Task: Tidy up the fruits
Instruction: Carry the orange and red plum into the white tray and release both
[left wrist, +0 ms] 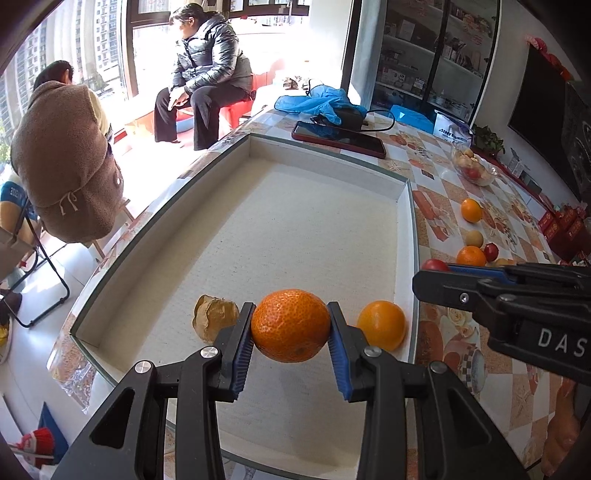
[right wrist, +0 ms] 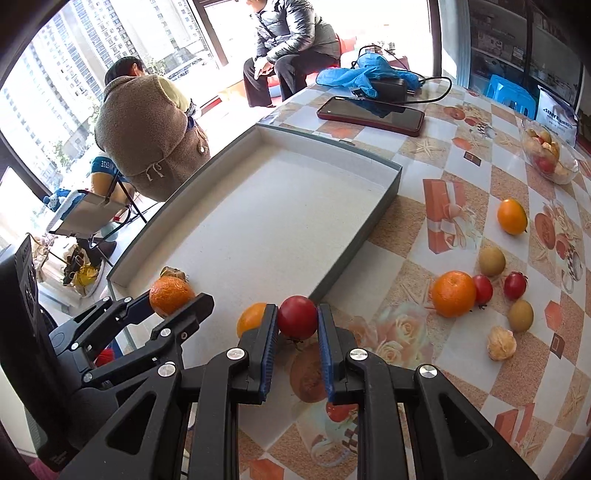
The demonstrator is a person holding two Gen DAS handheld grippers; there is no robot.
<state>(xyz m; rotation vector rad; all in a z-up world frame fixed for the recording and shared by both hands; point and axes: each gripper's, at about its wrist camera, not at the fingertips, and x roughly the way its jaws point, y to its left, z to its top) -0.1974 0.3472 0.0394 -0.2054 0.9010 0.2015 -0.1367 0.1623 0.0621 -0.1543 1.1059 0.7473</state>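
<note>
Fruit sits in both grips: the left gripper [left wrist: 291,326] has its blue pads pressed on either side of a bumpy mandarin [left wrist: 290,325], held over the near end of the white tray [left wrist: 404,236]. The right gripper [right wrist: 297,321] is clamped narrowly on a small red tomato [right wrist: 297,322], above the table near the tray's right wall.

Inside the tray, just left of the mandarin, lies a papery husked fruit [left wrist: 214,316]. Just to the right of the mandarin lies a smooth orange [left wrist: 381,325], against the tray's right wall.

Out on the patterned tablecloth [right wrist: 413,236], well right of the tray, loose fruit lies scattered: a large orange [right wrist: 454,294] touching a red tomato [right wrist: 483,288], another red tomato [right wrist: 515,285] just beyond, two brownish round fruits [right wrist: 492,261], a peeled mandarin [right wrist: 501,342] and a yellow-orange fruit [right wrist: 511,216] farther off. A glass bowl [right wrist: 567,173] of fruit stands near the table's far right.

Past the tray lie a dark phone [right wrist: 371,115], a black charger [right wrist: 388,89] and blue plastic gloves [right wrist: 347,75]. Two people sit by the window, one in a brown fleece [right wrist: 147,136], one in a dark puffer jacket [right wrist: 291,27].
</note>
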